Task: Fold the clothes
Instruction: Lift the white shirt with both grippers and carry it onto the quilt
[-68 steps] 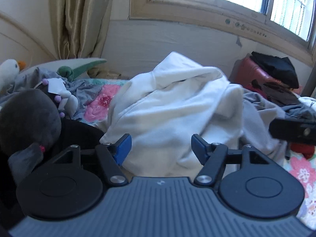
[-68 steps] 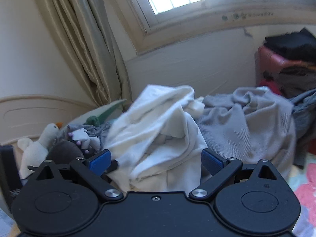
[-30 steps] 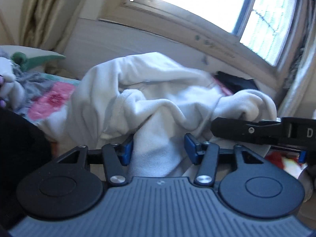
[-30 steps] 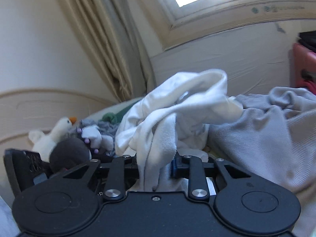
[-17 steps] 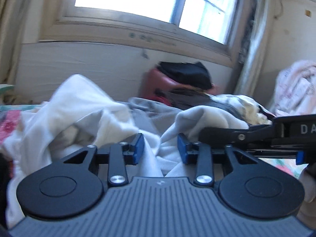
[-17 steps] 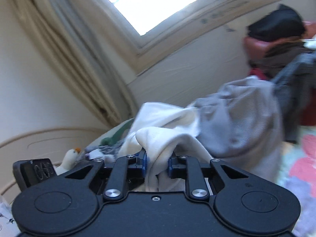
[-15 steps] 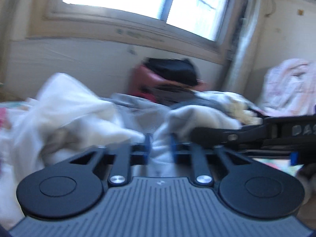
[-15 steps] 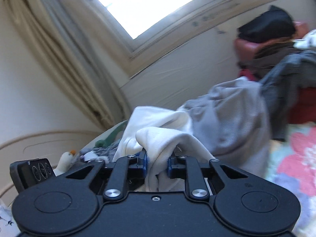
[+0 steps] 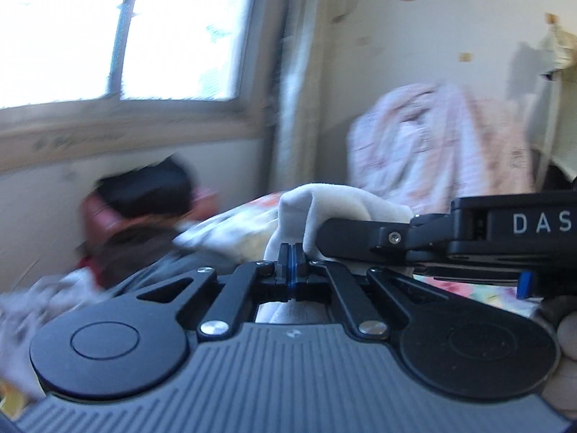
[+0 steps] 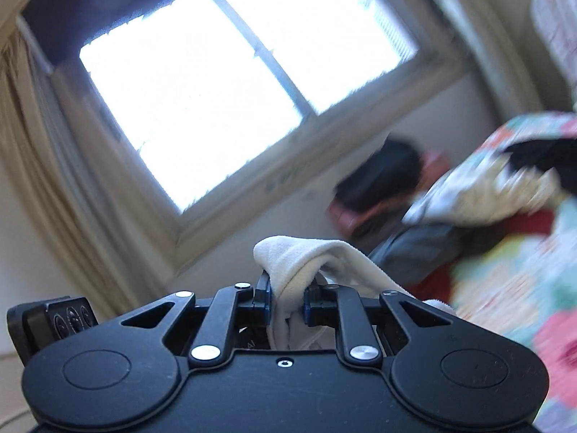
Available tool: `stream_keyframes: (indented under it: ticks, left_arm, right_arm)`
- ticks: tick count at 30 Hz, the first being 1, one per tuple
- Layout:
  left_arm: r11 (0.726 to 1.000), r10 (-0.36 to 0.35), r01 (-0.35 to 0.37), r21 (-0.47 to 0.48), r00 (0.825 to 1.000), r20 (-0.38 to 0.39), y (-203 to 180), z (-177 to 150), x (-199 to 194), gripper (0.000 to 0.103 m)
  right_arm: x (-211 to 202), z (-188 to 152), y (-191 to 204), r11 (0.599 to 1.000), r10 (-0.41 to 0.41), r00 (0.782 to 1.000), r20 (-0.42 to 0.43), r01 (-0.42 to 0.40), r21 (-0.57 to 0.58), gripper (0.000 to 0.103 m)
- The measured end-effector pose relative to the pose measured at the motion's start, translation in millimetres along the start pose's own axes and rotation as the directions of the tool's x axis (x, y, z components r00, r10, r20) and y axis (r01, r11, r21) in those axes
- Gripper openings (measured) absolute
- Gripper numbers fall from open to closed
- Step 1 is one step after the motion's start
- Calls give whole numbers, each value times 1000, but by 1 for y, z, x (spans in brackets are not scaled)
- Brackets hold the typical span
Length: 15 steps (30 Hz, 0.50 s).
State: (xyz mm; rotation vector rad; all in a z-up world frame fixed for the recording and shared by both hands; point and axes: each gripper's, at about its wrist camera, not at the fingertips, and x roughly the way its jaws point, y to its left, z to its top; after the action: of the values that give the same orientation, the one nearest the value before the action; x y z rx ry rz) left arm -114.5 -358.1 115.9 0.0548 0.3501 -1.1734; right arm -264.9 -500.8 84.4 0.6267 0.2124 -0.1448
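Observation:
A white fleece garment (image 9: pixel 324 205) bunches just past my left gripper (image 9: pixel 292 263), whose blue pads are pressed together on a fold of it. My right gripper (image 10: pixel 286 296) is shut on another bunch of the same white garment (image 10: pixel 306 256), which spills over its fingers. In the left wrist view the right gripper's black body (image 9: pixel 450 238) reaches in from the right, close beside the left one. Both views are tilted up and blurred.
A bright window (image 10: pixel 223 83) with beige curtains (image 10: pixel 39 166) fills the wall ahead. Dark clothes on a red case (image 9: pixel 144 202) lie by the wall. A floral bedsheet (image 10: pixel 523 270) with grey clothes (image 10: pixel 418 249) lies at right. A pink quilt pile (image 9: pixel 440 144) stands at the back.
Both grippers closed on the white garment, the left one last, and lifted it up and to the right. The views swung from the bed's clothes pile toward the window and right wall.

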Motion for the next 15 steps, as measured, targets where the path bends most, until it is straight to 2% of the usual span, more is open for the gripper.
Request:
stream_keyframes:
  ticks: [1, 4, 8, 10, 11, 12, 13, 15]
  left_arm:
    - [999, -34, 34, 8, 999, -4, -17, 7, 10, 0]
    - [993, -104, 107, 50, 993, -55, -59, -2, 42, 0]
    - [974, -189, 203, 102, 973, -131, -114, -17, 87, 0]
    - [960, -228, 251, 125, 959, -170, -142, -24, 109, 13]
    - [953, -214, 251, 168, 954, -207, -150, -36, 115, 21]
    - [947, -187, 238, 214, 954, -233, -151, -48, 120, 39]
    - [941, -154, 218, 260, 957, -247, -148, -60, 122, 50]
    - [929, -60, 156, 335, 958, -279, -131, -86, 126, 52]
  right_arm:
    - [-16, 10, -7, 1000, -22, 999, 27, 22, -3, 19]
    - [-58, 31, -34, 995, -98, 992, 82, 98, 10, 19]
    - [-107, 37, -88, 976, -216, 967, 136, 209, 64, 19]
    - [-126, 30, -119, 952, -304, 942, 143, 295, 80, 19]
    - [-133, 24, -136, 937, -349, 926, 143, 338, 91, 19]
    - [-141, 18, -155, 918, -394, 908, 142, 381, 113, 19]
    - [-149, 11, -176, 896, -439, 888, 138, 422, 137, 19]
    - [-157, -3, -216, 851, -516, 850, 107, 494, 180, 19]
